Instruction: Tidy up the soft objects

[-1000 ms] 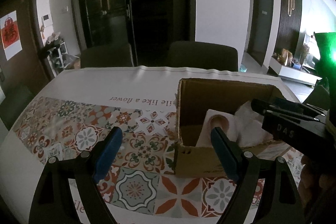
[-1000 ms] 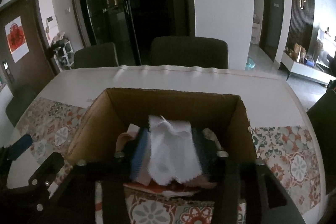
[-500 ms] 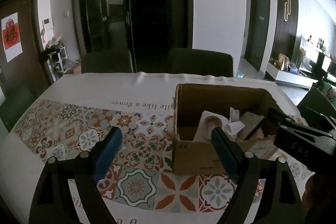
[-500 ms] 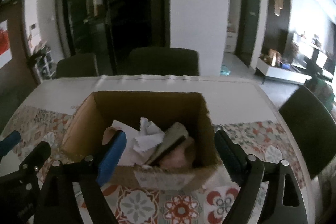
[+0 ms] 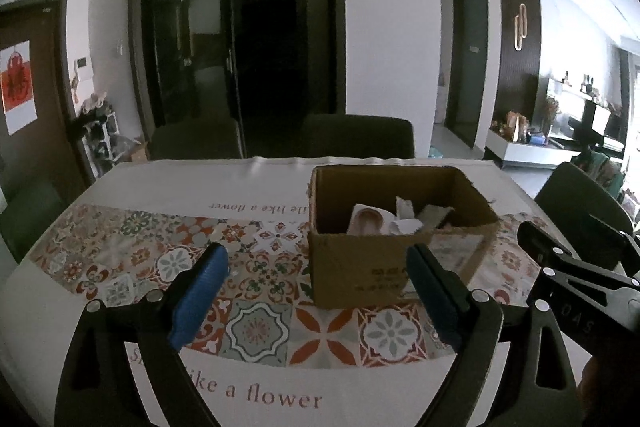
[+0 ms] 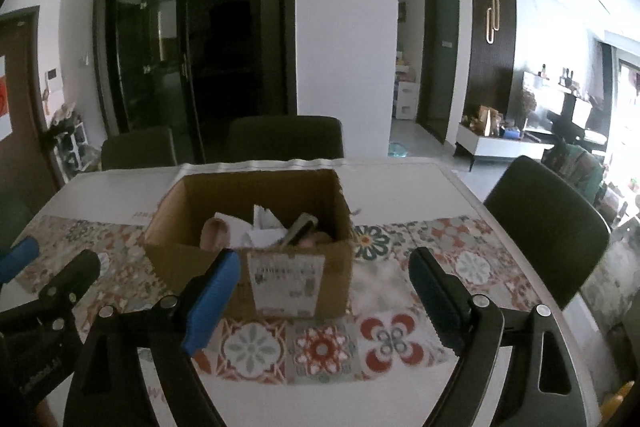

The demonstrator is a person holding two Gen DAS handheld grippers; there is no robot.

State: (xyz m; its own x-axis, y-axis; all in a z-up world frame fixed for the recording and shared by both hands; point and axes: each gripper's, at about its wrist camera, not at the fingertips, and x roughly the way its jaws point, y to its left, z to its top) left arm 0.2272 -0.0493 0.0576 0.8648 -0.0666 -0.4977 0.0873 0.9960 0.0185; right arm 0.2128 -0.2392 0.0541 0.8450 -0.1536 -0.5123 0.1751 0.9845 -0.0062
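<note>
While the open brown cardboard box (image 6: 256, 227) of soft white and pink items (image 6: 256, 231) sits at twelve o'clock beyond them, both the right gripper (image 6: 324, 291) and left gripper (image 5: 316, 291) are spread wide, holding nothing.

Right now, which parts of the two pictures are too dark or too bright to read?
Left wrist view: the glass doors behind the table are almost black. Right wrist view: the window area at far right is blown out white; the items inside the cardboard box stay dim but visible.
</note>
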